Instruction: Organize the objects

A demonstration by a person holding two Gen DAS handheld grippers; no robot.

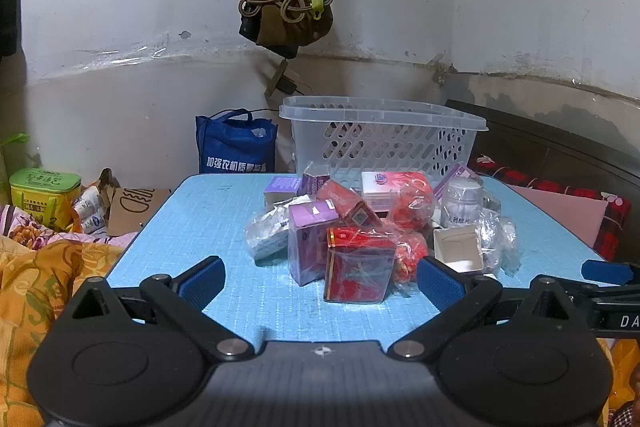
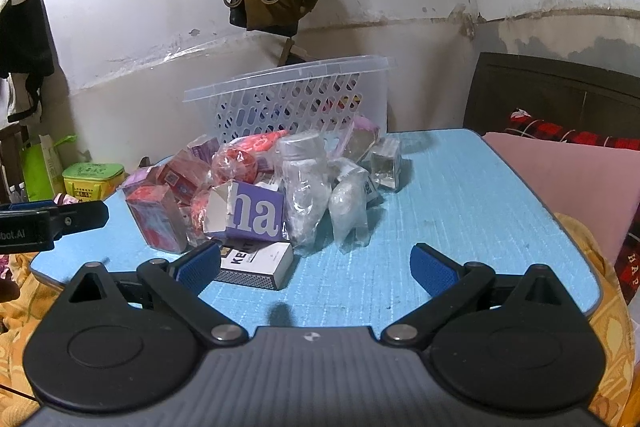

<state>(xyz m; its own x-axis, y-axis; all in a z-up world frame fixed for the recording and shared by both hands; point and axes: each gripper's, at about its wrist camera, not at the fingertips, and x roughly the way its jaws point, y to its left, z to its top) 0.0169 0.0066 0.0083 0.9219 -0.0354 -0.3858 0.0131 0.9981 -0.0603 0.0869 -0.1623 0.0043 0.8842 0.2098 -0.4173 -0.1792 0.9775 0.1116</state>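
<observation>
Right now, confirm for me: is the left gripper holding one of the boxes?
No. The left gripper stands wide open over the blue table, and the red box sits beyond its fingers, untouched.

The table top (image 2: 460, 211) is matt blue with a fine woven-grid texture. The basket (image 1: 380, 143) is translucent perforated plastic. The red box (image 1: 358, 269) is wrapped in glossy, crinkled clear film. The matchbox (image 2: 256, 265) is matt white card. The gripper pads (image 2: 430, 269) are blue, ribbed; the linkages are matt black plastic.
</observation>
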